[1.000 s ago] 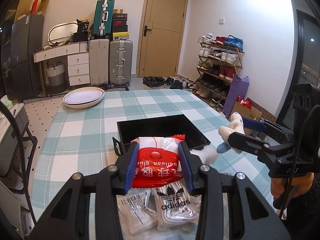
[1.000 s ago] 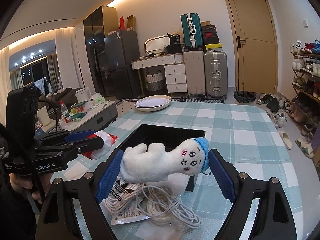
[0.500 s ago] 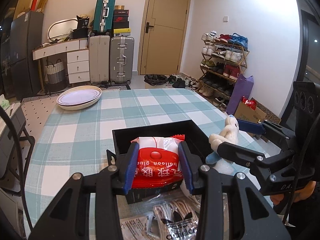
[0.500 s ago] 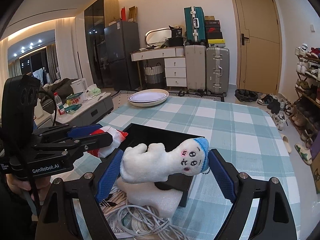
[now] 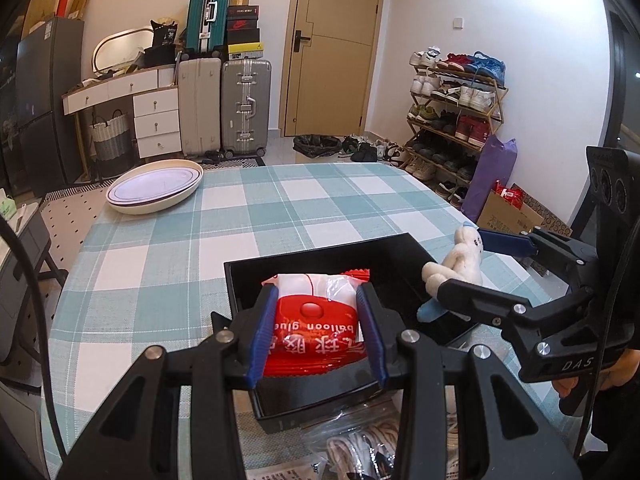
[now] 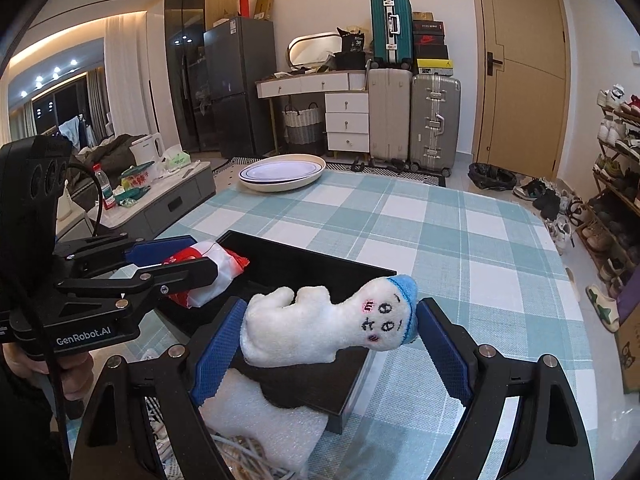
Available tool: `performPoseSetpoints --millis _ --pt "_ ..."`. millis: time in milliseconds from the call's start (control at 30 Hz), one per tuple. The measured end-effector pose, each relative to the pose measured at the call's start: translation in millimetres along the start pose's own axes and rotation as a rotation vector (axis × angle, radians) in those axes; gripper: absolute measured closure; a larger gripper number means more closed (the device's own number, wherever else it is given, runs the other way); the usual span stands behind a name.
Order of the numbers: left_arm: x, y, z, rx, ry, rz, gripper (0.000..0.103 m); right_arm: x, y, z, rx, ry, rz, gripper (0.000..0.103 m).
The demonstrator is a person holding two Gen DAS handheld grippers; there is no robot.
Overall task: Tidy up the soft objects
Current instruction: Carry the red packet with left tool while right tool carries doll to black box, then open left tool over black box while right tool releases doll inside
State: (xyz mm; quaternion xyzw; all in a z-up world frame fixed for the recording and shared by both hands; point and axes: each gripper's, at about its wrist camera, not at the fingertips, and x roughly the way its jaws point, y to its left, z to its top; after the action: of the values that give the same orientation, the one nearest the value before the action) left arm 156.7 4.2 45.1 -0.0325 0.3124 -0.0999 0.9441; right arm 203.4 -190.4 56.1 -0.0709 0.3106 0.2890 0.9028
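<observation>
A red and white balloon glue packet (image 5: 316,320) is clamped between the blue pads of my left gripper (image 5: 316,320), above the near part of a black tray (image 5: 320,254). My right gripper (image 6: 326,326) is shut on a white plush doll with a blue cap (image 6: 320,322), held lengthwise over the tray's (image 6: 316,266) near right corner. In the right wrist view the left gripper (image 6: 188,260) and its packet (image 6: 218,270) hover over the tray's left side. The doll (image 5: 456,266) and right gripper (image 5: 460,276) appear at the tray's right edge in the left wrist view.
A checked cloth covers the table (image 5: 280,216). A white oval dish (image 5: 154,190) sits at its far left corner. Bagged laces and cables (image 5: 360,448) and a white foam piece (image 6: 260,412) lie before the tray. Suitcases, a door and a shoe rack stand beyond.
Both grippers have moved forward and slightly down over the tray, each keeping its hold. The bags on the table have slid toward the bottom of the views.
</observation>
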Motion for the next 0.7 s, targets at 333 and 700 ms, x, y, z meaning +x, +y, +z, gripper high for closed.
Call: performPoseSetpoints --millis 333,700 --pt "14 1 -4 0.003 0.032 0.003 0.064 5 -3 0 -0.018 0.016 -0.015 0.016" --pt "13 4 -3 -0.008 0.038 0.034 0.06 8 5 0 -0.043 0.018 -0.001 0.008"
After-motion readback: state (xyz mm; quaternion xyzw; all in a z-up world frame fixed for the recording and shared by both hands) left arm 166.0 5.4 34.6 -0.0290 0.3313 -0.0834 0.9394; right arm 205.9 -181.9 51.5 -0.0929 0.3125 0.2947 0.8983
